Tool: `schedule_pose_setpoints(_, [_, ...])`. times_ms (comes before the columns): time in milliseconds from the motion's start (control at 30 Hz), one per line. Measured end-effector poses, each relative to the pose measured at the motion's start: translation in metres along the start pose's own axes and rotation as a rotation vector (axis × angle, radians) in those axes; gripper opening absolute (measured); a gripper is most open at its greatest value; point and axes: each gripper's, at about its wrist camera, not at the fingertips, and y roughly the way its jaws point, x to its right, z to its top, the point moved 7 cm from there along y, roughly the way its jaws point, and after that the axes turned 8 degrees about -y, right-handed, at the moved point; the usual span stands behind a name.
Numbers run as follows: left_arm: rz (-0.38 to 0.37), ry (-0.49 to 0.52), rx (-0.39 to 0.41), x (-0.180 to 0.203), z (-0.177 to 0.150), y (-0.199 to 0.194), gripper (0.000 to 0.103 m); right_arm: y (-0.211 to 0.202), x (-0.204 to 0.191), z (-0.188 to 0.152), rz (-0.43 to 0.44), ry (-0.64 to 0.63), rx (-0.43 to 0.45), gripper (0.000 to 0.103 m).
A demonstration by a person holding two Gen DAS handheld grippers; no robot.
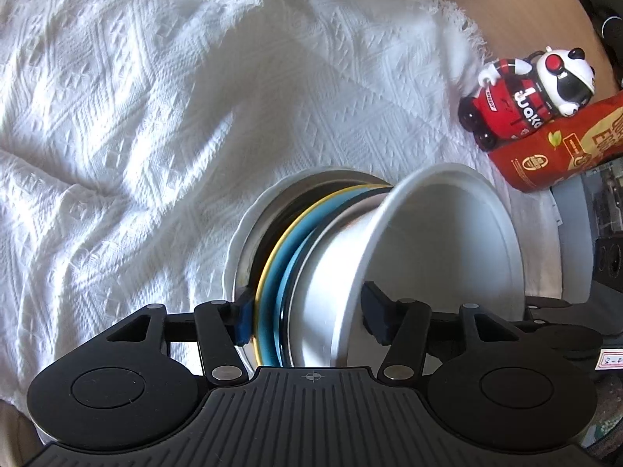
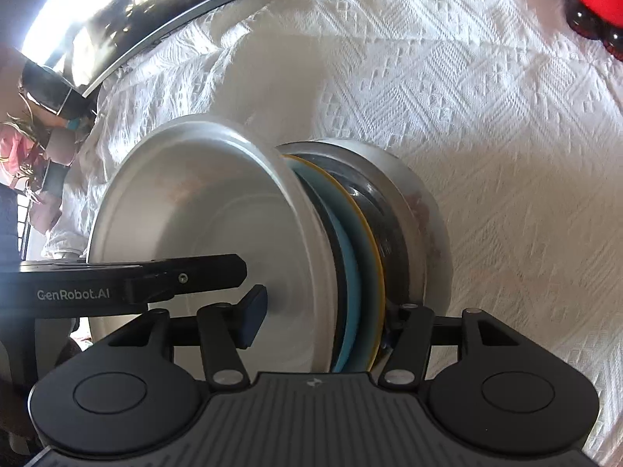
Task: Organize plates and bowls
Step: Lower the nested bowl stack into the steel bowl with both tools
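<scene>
1. Both claws sit closest to the cameras, each around the stack of dishes (image 1: 311, 272) from its own side. The left claw (image 1: 307, 317) has one pad behind the yellow-rimmed plate (image 1: 268, 272) and one inside the white bowl (image 1: 440, 249). The right claw (image 2: 323, 319) does the same. I judge both claws hold it.
2. The stack sits over the white cloth (image 1: 136, 116), tipped on its side in both views.
3. Plates could slide out if one claw lets go or tilts more.
4. I cannot see whether the stack touches the cloth. The red toy car (image 1: 518, 93) is near.
</scene>
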Motion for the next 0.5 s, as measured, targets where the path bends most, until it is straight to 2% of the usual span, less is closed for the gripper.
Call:
schedule_pose_setpoints(133, [0.031, 0.042, 0.022, 0.003, 0.001, -0.004, 0.053, -0.001, 0.002, 0.002, -0.056, -0.013, 0.011, 0.056])
schedule_pose_setpoints(233, [0.028, 0.038, 0.010, 0.000, 0.002, -0.004, 0.046, -0.006, 0.008, 0.003, -0.044, 0.012, 0.009, 0.055])
schedule_pose_setpoints(433, [0.008, 0.023, 0.032, -0.005, 0.003, -0.017, 0.038, -0.023, 0.007, 0.007, -0.080, -0.006, 0.066, 0.056])
schedule_pose_setpoints(500, [-0.032, 0.019, 0.058, -0.002, 0.007, -0.031, 0.033, -0.033, 0.004, 0.009, -0.113, -0.035, 0.105, 0.056])
